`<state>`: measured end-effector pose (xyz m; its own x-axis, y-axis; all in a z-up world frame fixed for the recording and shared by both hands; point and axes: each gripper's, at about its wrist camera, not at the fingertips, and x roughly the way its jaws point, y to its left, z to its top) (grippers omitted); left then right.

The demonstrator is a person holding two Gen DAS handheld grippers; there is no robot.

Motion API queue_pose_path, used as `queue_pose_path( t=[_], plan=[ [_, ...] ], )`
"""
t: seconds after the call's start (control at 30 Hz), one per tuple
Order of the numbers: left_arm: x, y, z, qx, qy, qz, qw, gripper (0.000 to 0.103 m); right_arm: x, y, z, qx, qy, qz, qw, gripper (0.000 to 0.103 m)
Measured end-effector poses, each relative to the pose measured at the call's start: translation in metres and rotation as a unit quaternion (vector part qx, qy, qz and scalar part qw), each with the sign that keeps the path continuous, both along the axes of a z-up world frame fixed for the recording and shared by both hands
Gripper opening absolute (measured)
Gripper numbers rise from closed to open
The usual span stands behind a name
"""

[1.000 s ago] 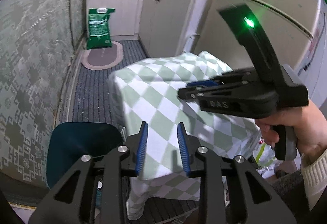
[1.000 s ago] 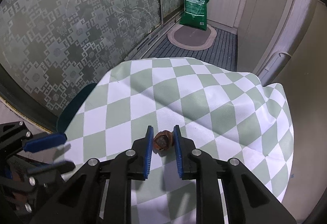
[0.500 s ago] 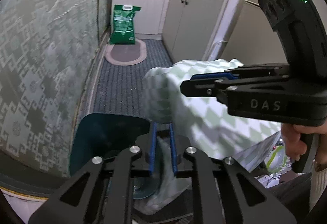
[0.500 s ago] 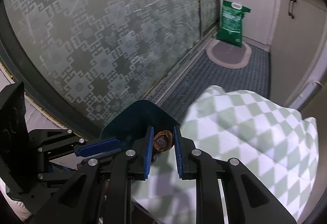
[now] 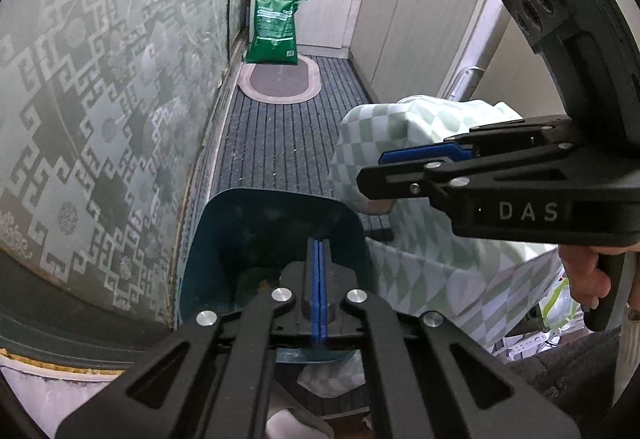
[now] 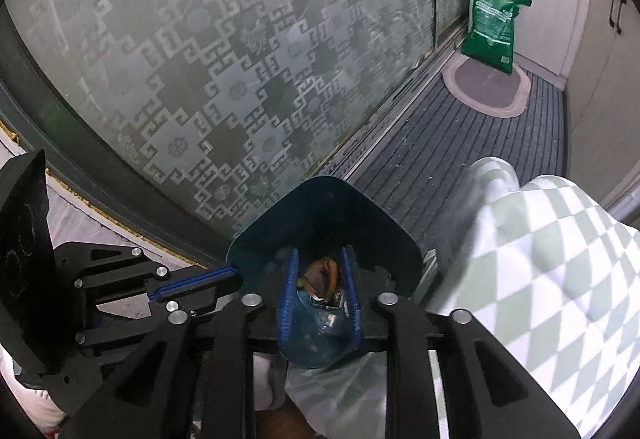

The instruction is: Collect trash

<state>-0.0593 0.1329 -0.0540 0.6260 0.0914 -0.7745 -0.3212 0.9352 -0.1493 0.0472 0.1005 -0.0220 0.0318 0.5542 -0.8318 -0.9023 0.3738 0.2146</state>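
Both hands have swung away from the checked cloth (image 6: 552,271) and now hang over the blue bin (image 6: 320,207) that stands by the patterned glass wall (image 6: 200,59) — a second ago the right gripper (image 6: 320,289) was still above the tabletop, and the bin sat off at the edge of its view. The scrap (image 6: 320,275), a brownish crumpled bit of trash, rides between the right fingers directly over the bin's mouth; the jaws have just been opening a little, and the scrap sits in the gap with some daylight beside it, so it looks let go or nearly so, though whether a pad is touching it I cannot tell. The left gripper (image 5: 319,279) has closed in the same second, its blue pads pressed flat together with nothing between them, pointing down into the bin (image 5: 276,215) where some litter already lies at the bottom. To my eye this piece is at the drop — carried clear of the table, lined up over the bin, grip slackening; what is left is for it to fall inside rather than catch on the rim or on a finger
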Motion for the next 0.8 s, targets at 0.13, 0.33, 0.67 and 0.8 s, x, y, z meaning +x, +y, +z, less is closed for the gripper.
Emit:
queue_pose_path(
  t=[0.13,0.33,0.67,0.8],
  plan=[
    [-0.005,0.006,-0.002,0.0,0.006,0.003,1.0,0.0,-0.004,0.005,-0.002,-0.005,-0.005,0.006,1.0,0.024],
    [-0.011,0.0,-0.012,-0.01,0.024,-0.014,0.9996,0.0,-0.013,0.0,0.003,-0.027,-0.025,0.011,0.999,0.024],
    [-0.032,-0.025,-0.004,0.017,-0.001,0.001,0.9999,0.058,-0.041,-0.078,0.042,0.018,-0.089,-0.042,0.995,0.065],
    [-0.044,-0.038,0.015,0.049,-0.034,0.011,0.9982,0.088,-0.052,-0.11,0.056,0.037,-0.119,-0.062,0.99,0.083]
  ],
)
